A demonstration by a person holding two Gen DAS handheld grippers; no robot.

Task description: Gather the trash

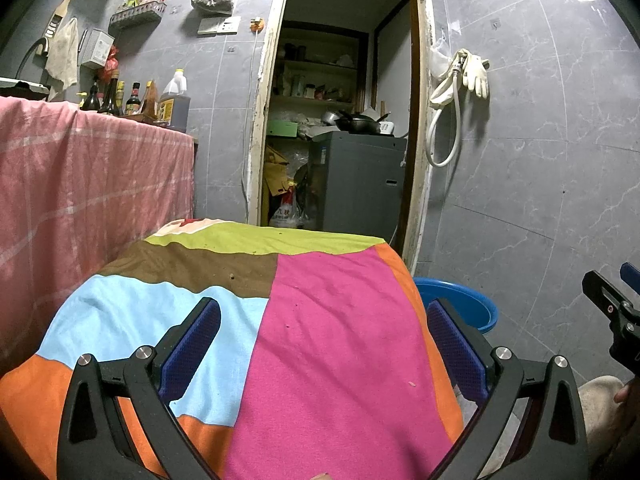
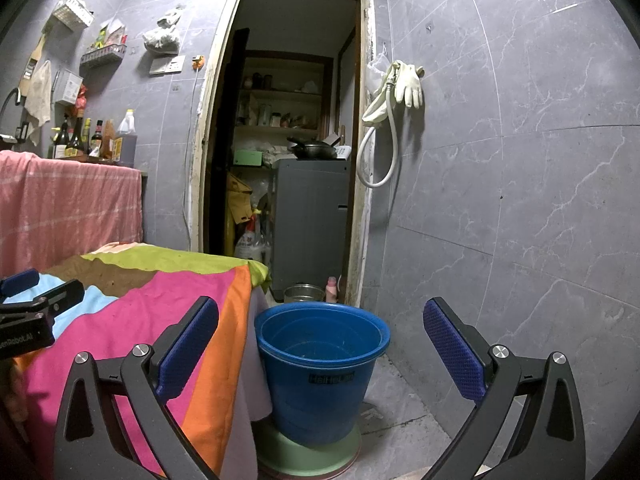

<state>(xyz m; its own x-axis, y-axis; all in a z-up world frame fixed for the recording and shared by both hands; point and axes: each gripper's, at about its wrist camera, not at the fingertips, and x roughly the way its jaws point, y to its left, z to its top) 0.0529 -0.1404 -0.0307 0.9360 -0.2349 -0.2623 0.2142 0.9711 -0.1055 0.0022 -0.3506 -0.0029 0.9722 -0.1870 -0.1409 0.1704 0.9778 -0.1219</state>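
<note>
Two grippers, jaws spread wide, nothing held.
The left gripper (image 1: 324,344) hangs over the cloth (image 1: 328,320); the right gripper (image 2: 320,344) faces the blue bucket (image 2: 320,376), which stands on the floor just beside the cloth's edge.

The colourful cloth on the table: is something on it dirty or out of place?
Yes. Small crumbs lie scattered on the colourful cloth, on its brown and pink patches. No larger trash shows on it. The blue bucket beside the table stands upright and looks empty.
</note>
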